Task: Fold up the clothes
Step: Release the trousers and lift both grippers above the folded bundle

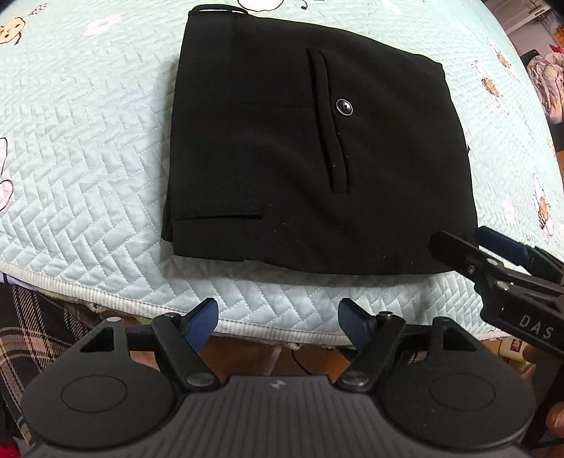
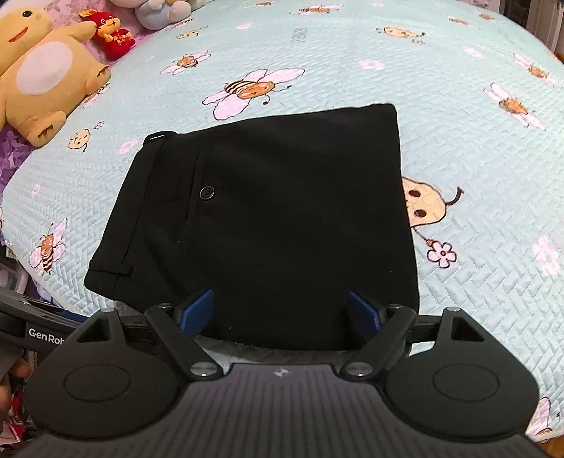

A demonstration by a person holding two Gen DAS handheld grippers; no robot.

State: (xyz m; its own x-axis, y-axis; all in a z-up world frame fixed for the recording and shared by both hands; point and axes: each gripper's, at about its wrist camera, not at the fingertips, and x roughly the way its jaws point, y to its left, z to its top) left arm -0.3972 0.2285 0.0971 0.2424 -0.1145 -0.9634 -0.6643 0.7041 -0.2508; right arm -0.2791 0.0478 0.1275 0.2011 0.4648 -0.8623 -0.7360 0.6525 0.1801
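Note:
Black trousers (image 1: 310, 148) lie folded into a flat square on the pale blue quilted bedspread (image 1: 88, 158), back pocket and button facing up. My left gripper (image 1: 278, 317) is open over the bed's near edge, just short of the fold, with nothing between its fingers. The right gripper (image 1: 469, 243) comes in from the right at the fold's near right corner. In the right wrist view the same trousers (image 2: 282, 218) fill the middle, and my right gripper (image 2: 280, 310) is open above their near edge, pads apart from the cloth. The left gripper's body (image 2: 38, 331) shows at the lower left.
A yellow plush toy (image 2: 42, 77) and a small red one (image 2: 112, 31) lie at the far left of the bed. The bedspread's piped edge (image 1: 105, 292) runs close below the trousers. Plaid cloth (image 1: 35, 334) hangs below it at the left.

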